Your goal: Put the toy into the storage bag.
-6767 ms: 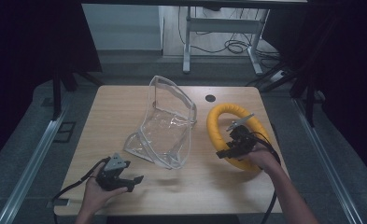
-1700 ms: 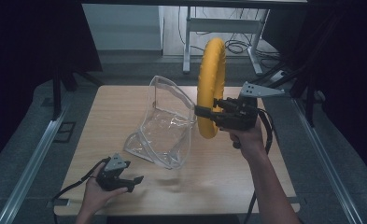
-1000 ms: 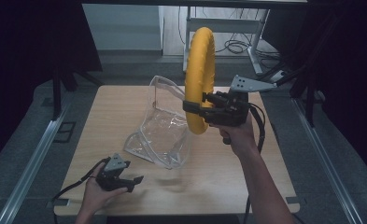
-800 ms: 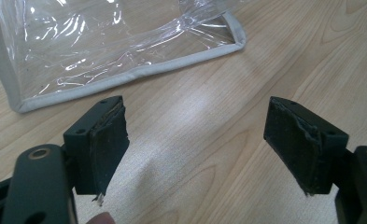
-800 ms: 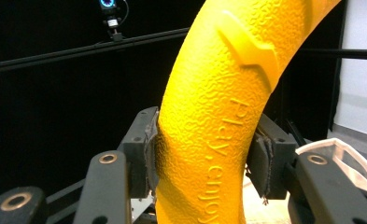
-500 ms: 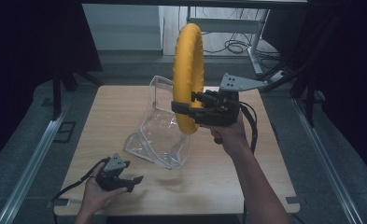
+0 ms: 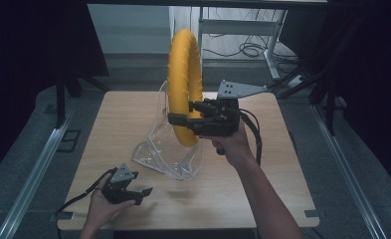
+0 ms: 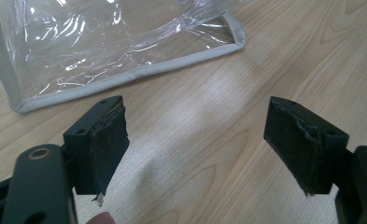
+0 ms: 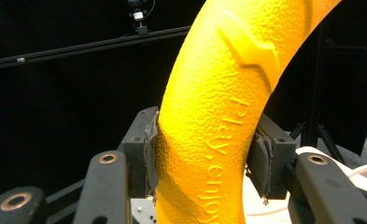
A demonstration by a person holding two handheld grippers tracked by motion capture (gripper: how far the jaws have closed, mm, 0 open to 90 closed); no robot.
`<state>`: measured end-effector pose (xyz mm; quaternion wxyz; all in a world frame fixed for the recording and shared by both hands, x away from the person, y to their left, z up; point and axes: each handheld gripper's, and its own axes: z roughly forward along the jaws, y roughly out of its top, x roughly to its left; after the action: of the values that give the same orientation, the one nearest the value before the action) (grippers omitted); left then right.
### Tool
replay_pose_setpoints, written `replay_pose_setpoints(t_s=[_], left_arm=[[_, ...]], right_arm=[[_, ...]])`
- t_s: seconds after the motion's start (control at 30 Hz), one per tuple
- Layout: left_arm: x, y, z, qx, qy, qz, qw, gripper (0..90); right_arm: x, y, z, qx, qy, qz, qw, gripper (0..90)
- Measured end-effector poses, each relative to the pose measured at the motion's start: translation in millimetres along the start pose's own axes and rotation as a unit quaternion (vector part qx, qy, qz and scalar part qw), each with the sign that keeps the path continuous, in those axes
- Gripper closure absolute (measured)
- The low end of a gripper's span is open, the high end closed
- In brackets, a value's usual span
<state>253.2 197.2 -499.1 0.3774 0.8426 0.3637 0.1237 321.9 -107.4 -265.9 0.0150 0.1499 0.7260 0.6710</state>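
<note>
- Yellow ring (image 7: 184,84): held upright, edge-on in the high view, clamped low on its arc by the right gripper (image 7: 183,121). Most of the ring rises above the jaws; a short bit of arc hangs below them.
- Right gripper view: ring (image 9: 223,112) passes up between the two jaws, both pads (image 9: 151,154) pressed tight on its sides. Pebbled surface, raised lightning-bolt mark above the grip, embossed lettering running down towards the jaws.
- Right gripper: jaws level, pointing to the left of the high view, held well up off the table. Grey three-cornered plate (image 7: 239,89) on top, cable (image 7: 255,134) looping off the back past the wrist. Right hand (image 7: 231,147) grips from below, forearm coming up from the bottom edge.
- Clear plastic bag (image 7: 168,149): just beyond and under the right gripper's jaw tips, standing open on the table, pale piped edge. Ring's lower arc overlaps the bag's mouth area in the high view; can't tell if touching.
- Left gripper (image 7: 133,191): low on the table's near side, well apart from the right gripper, held by the left hand (image 7: 101,206). Jaws wide apart, nothing between them.
- Left gripper view: bare wood between the pads (image 8: 109,140); bag's piped corner (image 8: 125,77) lies just ahead of the jaw tips, apart from them.
- Wooden table (image 7: 277,149): under both grippers; dark floor and metal rails around it.
</note>
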Motion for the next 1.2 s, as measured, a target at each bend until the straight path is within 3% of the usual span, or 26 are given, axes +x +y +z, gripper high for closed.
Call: replay_pose_setpoints(t_s=[0.67, 1.2], left_arm=[[0.6, 0.1, -2.0, -0.003, 0.001, 0.001, 1.0000, 21.5], [0.5, 0.0, -1.0, -0.003, 0.001, 0.002, 1.0000, 21.4]], right_arm=[[-0.8, -10.9, 24.8, 0.018, 0.024, 0.008, 0.9995, 49.7], [-7.6, -26.7, 37.9, 0.038, 0.044, 0.030, 0.9979, 49.6]])
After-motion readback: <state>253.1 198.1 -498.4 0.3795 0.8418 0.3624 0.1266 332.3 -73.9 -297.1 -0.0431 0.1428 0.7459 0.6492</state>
